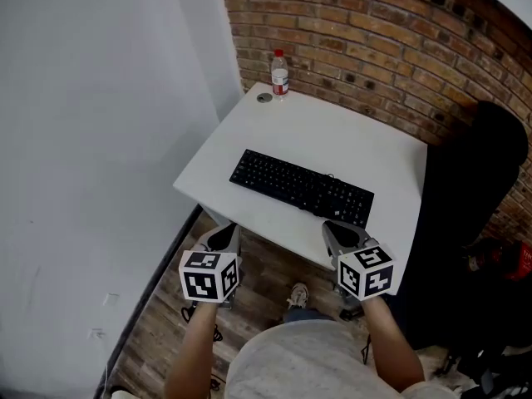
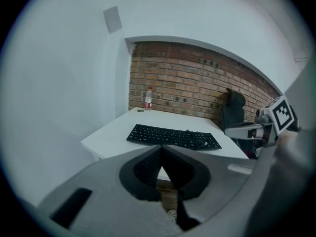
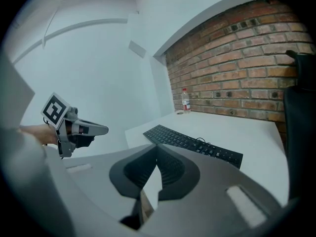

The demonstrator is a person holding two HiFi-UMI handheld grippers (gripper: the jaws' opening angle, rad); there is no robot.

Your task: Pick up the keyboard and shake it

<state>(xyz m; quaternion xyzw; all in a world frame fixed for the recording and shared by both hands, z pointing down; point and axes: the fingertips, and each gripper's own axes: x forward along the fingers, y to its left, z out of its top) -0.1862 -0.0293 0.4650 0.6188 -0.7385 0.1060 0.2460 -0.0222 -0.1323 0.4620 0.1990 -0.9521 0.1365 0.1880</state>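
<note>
The brick wall (image 1: 374,48) is seen at the far side. The white bench (image 1: 332,135) is set against it, with a dark chair (image 1: 478,198) at its right. The black keyboard (image 1: 301,188) is found lying flat on the bench, toward the near edge and slightly aslant, touched by nothing. The left hand-held gripper (image 1: 223,236) and the right hand-held gripper (image 1: 339,231) are held just short of that near edge, each with its jaws together on nothing. A water bottle (image 1: 280,73) is stood at the far left corner, with a small round disc (image 1: 264,98) just beside it.

The task is judged not yet begun. No grasp has been made, and the opening of the jaws, the reach, the lift and the shake are all left to be done (a grip at each end would seem sensible).

Only in the head view are both hand-held grippers, the wooden floor (image 1: 158,322) and a shoe (image 1: 297,293) shown together. In the left gripper view the other hand-held gripper is caught at the right edge. In the right gripper view a cable (image 3: 201,141) looped on the keyboard is made plainer.
</note>
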